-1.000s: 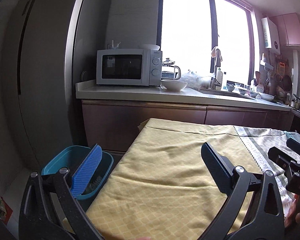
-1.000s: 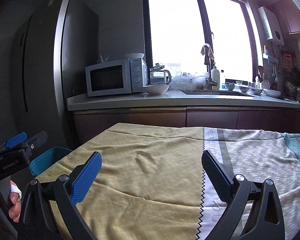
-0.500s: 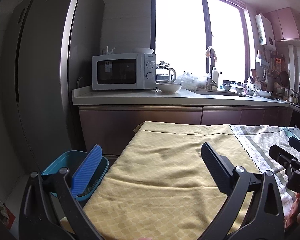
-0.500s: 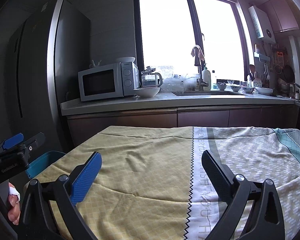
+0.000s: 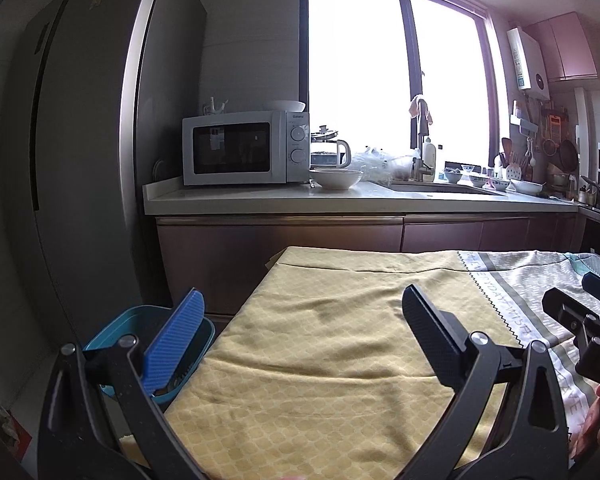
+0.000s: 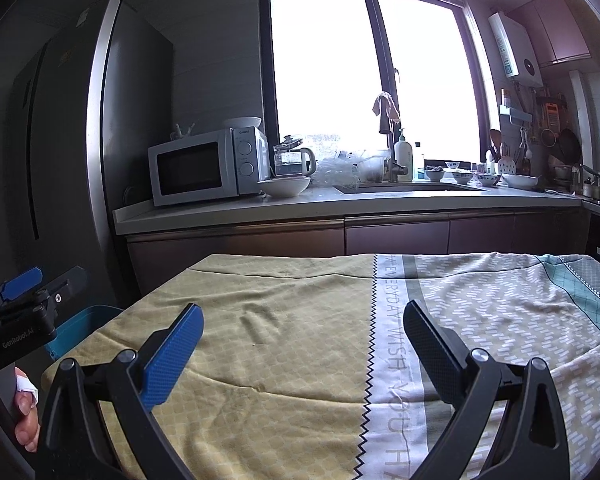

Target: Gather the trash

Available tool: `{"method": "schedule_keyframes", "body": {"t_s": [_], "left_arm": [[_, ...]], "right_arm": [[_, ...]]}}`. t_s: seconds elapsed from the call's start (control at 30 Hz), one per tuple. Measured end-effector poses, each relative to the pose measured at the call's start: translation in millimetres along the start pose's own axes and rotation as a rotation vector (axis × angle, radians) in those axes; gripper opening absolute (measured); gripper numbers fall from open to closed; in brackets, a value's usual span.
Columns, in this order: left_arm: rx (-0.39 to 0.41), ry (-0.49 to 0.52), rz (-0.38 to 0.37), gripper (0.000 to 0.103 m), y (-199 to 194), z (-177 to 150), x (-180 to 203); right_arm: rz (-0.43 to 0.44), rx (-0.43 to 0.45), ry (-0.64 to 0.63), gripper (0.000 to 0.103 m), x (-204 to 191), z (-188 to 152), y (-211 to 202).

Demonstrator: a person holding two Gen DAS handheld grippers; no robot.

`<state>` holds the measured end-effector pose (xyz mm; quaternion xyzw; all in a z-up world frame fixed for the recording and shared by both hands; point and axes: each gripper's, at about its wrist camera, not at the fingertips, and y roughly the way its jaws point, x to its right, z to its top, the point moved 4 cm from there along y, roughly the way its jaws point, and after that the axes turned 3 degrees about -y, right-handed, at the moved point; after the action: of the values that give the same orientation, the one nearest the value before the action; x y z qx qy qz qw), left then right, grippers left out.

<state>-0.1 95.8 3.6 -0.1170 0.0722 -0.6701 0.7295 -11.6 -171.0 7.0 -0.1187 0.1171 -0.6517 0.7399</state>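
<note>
Two grippers hover over the cloth-covered table (image 6: 284,344): the left gripper (image 5: 300,320) and right gripper (image 6: 302,328) both gape wide, holding nothing. The blue bin (image 5: 140,320) sits just beside the table's left edge.

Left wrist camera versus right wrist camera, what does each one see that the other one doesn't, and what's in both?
Only the left wrist view looks into the blue bin beside the table, with something dark inside.

Only the right wrist view shows the tablecloth's teal-edged far right section and the bandaged fingers holding the left gripper.

Both show the open grippers, left and right, the microwave, white bowl and window. No trash is visible on the cloth.
</note>
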Motion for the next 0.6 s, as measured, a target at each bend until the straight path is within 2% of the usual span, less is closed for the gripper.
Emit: {"method": "schedule_keyframes", "body": {"t_s": [0.6], "left_arm": [[-0.003,0.005,-0.006,0.098,3.8,-0.5,4.3]], "right_arm": [[0.0,-0.004,0.009,0.097,4.7,-0.5,0.3]]}}
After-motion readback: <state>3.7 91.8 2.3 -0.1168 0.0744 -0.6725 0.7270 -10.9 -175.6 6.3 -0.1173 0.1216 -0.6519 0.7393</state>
